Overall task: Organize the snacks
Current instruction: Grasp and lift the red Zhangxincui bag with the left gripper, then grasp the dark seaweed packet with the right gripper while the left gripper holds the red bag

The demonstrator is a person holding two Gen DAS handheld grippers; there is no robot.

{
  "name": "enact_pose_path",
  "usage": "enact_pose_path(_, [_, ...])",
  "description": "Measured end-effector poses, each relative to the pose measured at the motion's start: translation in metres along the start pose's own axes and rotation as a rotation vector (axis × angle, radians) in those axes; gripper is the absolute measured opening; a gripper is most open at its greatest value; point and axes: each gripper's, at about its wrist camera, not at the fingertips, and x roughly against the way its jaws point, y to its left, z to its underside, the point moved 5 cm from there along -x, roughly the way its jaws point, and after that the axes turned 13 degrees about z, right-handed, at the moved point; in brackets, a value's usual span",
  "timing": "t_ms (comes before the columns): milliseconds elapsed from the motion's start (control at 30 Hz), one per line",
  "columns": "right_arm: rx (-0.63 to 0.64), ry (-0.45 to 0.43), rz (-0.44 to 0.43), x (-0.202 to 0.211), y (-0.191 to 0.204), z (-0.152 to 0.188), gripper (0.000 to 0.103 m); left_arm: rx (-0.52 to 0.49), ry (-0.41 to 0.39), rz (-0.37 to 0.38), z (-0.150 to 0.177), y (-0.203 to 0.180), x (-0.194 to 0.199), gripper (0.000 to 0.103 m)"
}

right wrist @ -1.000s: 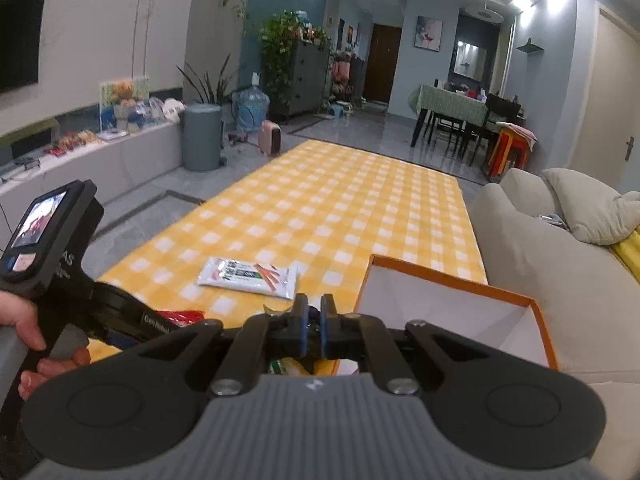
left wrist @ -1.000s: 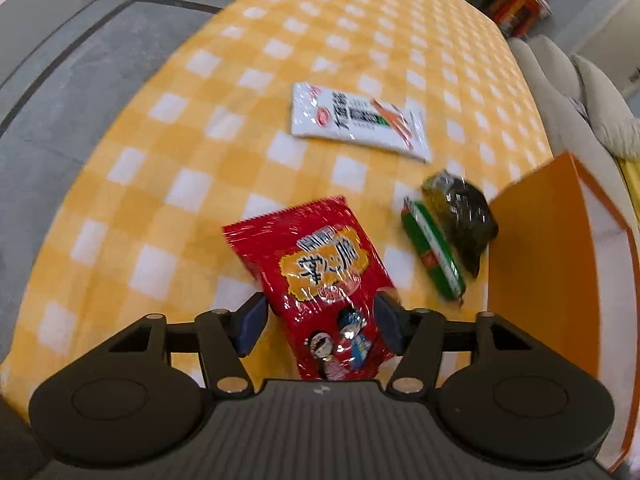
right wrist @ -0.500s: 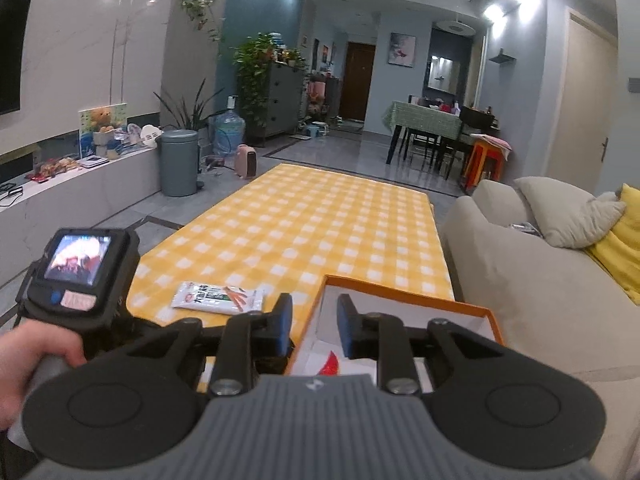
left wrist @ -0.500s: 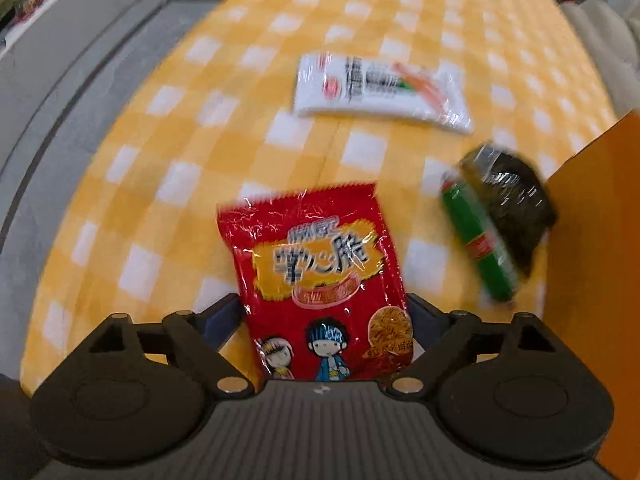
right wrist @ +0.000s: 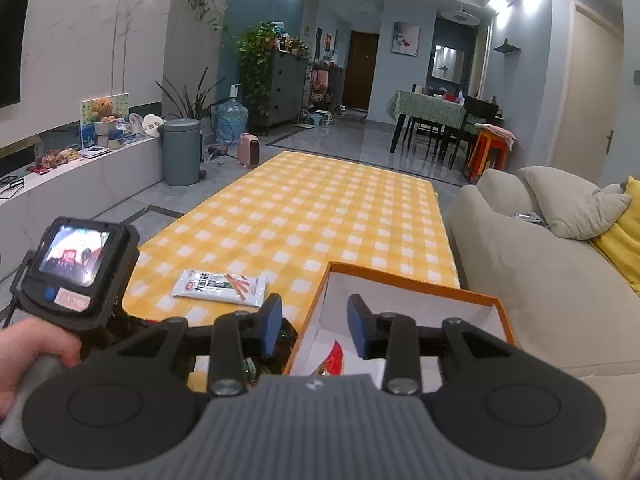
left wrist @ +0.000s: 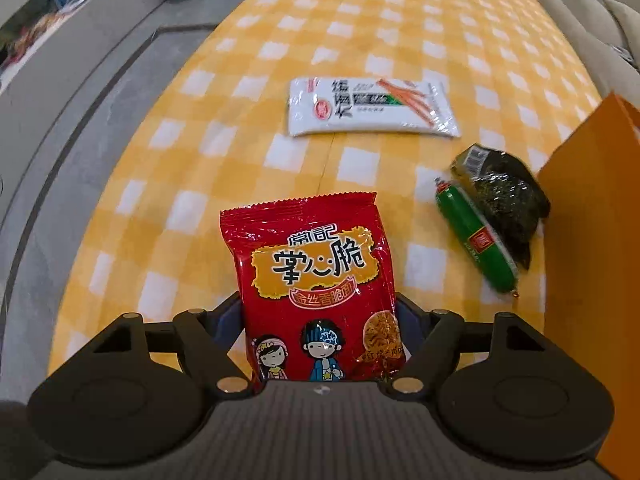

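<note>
The left tongs (left wrist: pixel 320 316) point steeply down over the near end of the counter (left wrist: pixel 224 184), and the red snack bag (left wrist: pixel 316 284) sits right between their pads. The jaws have just been closing after a wide spread; the dark blue pads stand against the bag's two side edges, with the left side just at contact. I read this as a grip just forming, though how firmly the pads press cannot be told. The bag's long axis runs straight away from the tongs, its crimped top edge farthest out and its lower end hidden under the tongs' body, so the jaws close across its width.

Out past the bag, to the right, the green sausage stick (left wrist: pixel 476 240) and the dark seaweed packet (left wrist: pixel 504 200) lie touching each other, hard against the wall of the orange box (left wrist: pixel 588 208). Farther out, the white snack packet (left wrist: pixel 372 108) lies crosswise on the counter.

The right tongs (right wrist: pixel 314 328) hover empty over the box's near left corner; their jaws have just been opening and stand apart with nothing between them. The left tongs are plainly nearer the red bag. Judging from this, the box lies to the right of the bag, so the coming carry should go rightward and over its wall.
</note>
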Motion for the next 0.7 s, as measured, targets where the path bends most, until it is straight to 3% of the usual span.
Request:
enact_pose_path(33, [-0.002, 0.005, -0.001, -0.001, -0.001, 0.001, 0.042, -0.008, -0.006, 0.009, 0.0, -0.001, 0.003, 0.088])
enact_pose_path(233, [0.055, 0.039, -0.01, -0.001, 0.0, 0.008, 0.042, -0.022, -0.049, 0.07, 0.01, 0.007, 0.02, 0.088])
enact_pose_path(367, [0.084, 0.101, -0.111, -0.006, 0.005, 0.002, 0.042, -0.019, -0.038, 0.142, 0.01, 0.02, 0.023, 0.088])
enact_pose_path(433, [0.083, 0.187, -0.2, -0.014, 0.011, -0.001, 0.042, -0.029, -0.031, 0.173, 0.009, 0.024, 0.024, 0.088])
enact_pose_path(500, [0.153, 0.268, -0.289, -0.023, 0.02, -0.004, 0.042, -0.02, -0.036, 0.199, 0.007, 0.028, 0.026, 0.087])
enact_pose_path(700, [0.396, 0.378, -0.359, -0.069, 0.049, -0.021, 0.042, 0.01, -0.042, 0.227, -0.003, 0.039, 0.024, 0.087])
